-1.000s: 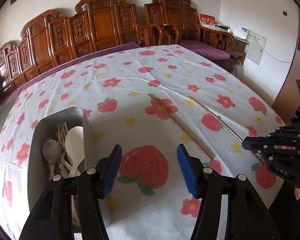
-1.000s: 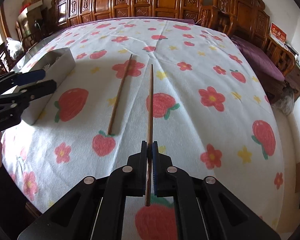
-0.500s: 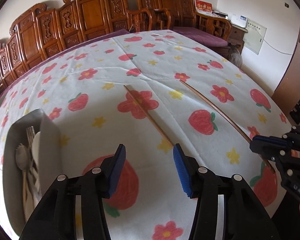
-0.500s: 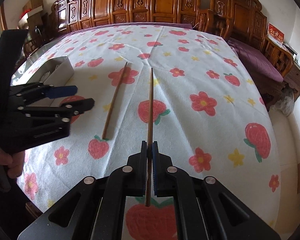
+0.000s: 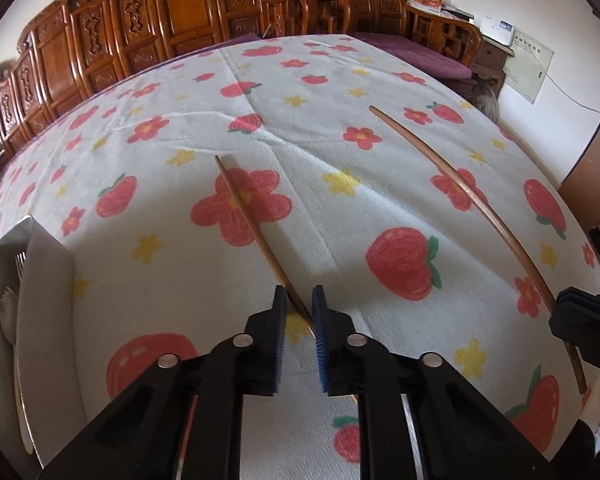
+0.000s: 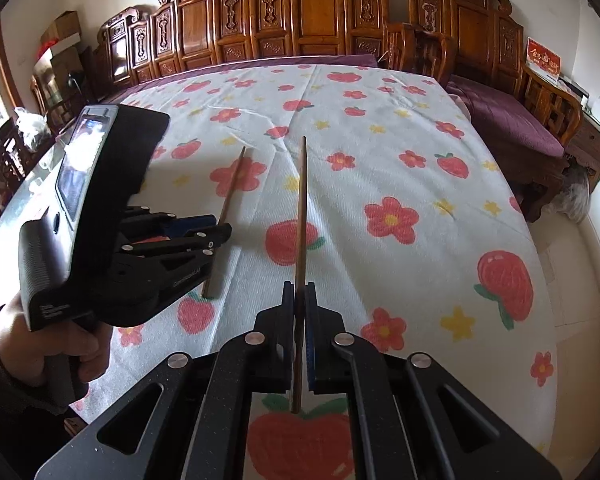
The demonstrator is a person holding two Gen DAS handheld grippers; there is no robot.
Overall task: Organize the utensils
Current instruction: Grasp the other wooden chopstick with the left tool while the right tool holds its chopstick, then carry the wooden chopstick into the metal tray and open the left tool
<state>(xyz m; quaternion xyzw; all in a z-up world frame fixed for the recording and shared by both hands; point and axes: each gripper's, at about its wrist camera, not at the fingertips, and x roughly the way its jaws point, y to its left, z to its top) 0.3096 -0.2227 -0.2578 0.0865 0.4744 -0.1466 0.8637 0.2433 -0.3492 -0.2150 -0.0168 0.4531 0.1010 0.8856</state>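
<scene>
Two brown wooden chopsticks are on the strawberry-print tablecloth. My left gripper (image 5: 299,300) straddles the near end of the left chopstick (image 5: 252,224), jaws narrowed with a small gap on either side of it. The left gripper also shows in the right wrist view (image 6: 216,228), over that chopstick (image 6: 232,192). My right gripper (image 6: 299,300) is shut on the right chopstick (image 6: 301,208), which points away along the cloth. The right chopstick (image 5: 460,188) and right gripper (image 5: 580,304) also show in the left wrist view.
A metal tray (image 5: 44,280) with a fork and spoons stands at the table's left edge. Carved wooden chairs (image 6: 300,12) line the far side of the table. The table's right edge drops to the floor (image 6: 572,280).
My left gripper has moved right and forward from beside the tray to the left chopstick, and its jaws have narrowed around it. My right gripper stays shut on the right chopstick.
</scene>
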